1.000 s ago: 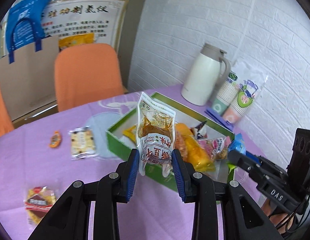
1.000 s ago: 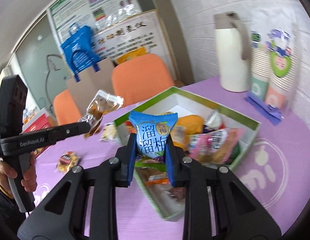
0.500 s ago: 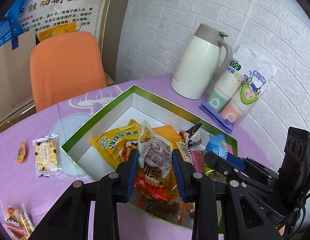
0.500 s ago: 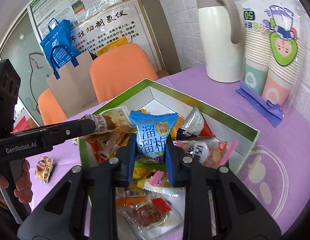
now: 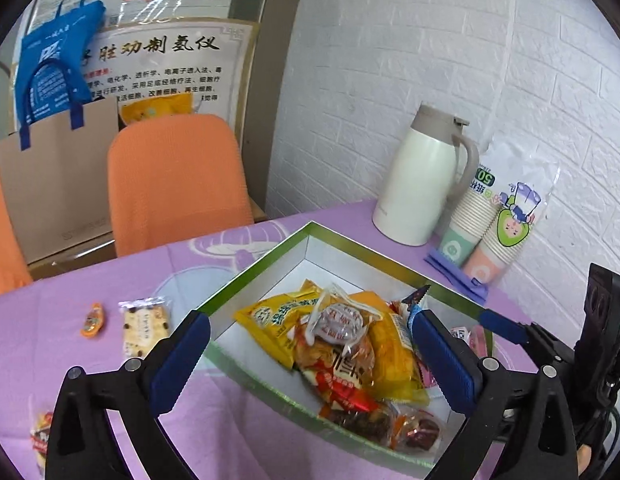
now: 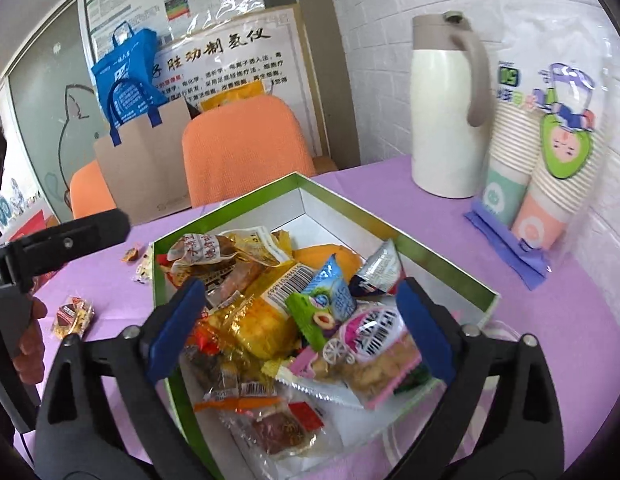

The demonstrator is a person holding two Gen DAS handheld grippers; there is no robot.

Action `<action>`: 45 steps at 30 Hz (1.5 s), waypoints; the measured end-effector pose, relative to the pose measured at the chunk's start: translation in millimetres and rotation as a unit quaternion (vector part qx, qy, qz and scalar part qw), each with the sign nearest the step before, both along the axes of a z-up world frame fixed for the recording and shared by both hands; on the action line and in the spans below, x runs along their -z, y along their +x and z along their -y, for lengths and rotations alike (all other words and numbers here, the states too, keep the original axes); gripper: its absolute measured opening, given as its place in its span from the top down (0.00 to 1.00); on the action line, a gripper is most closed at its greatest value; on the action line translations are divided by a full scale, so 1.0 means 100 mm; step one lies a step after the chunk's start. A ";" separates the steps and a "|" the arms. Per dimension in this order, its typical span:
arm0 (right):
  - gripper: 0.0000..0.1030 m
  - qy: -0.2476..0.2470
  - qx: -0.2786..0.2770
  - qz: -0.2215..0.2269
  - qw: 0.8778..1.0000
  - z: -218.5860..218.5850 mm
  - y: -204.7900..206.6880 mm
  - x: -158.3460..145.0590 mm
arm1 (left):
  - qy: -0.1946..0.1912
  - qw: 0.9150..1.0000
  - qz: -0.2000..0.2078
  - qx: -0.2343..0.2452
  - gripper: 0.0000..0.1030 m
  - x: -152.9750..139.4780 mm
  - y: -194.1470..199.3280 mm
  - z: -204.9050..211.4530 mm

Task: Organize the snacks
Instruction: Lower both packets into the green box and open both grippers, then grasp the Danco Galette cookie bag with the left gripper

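Both jaws spread wide, empty — snacks (image 5: pixel 342 344) lie in box (image 5: pixel 254 276) beneath

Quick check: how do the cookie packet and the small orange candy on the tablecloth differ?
The cookie packet is much larger than the orange candy. The packet is a clear rectangular wrapper showing pale, dark-dotted biscuit; the candy is an opaque orange oval. The packet lies nearer the green box, the candy farther left. Both lie flat on the purple tablecloth, outside the box, untouched.
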State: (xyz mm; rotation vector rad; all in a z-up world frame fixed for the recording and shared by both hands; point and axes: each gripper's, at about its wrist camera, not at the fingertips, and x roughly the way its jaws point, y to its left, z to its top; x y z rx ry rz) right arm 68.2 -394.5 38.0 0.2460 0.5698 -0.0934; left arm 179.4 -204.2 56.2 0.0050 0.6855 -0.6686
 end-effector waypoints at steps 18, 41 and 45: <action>0.01 0.007 -0.080 0.029 0.996 -0.94 -0.52 -0.02 | -0.028 0.992 -0.049 -0.111 0.00 0.37 -0.95 -1.35; 0.01 0.033 -0.264 -0.079 0.961 -2.28 0.24 0.43 | -0.074 0.975 -0.121 -0.169 0.06 0.82 -0.20 -2.74; 0.01 0.068 -0.278 -0.109 0.952 -2.50 0.55 0.54 | -0.088 0.973 -0.144 -0.160 0.16 0.90 0.01 -2.84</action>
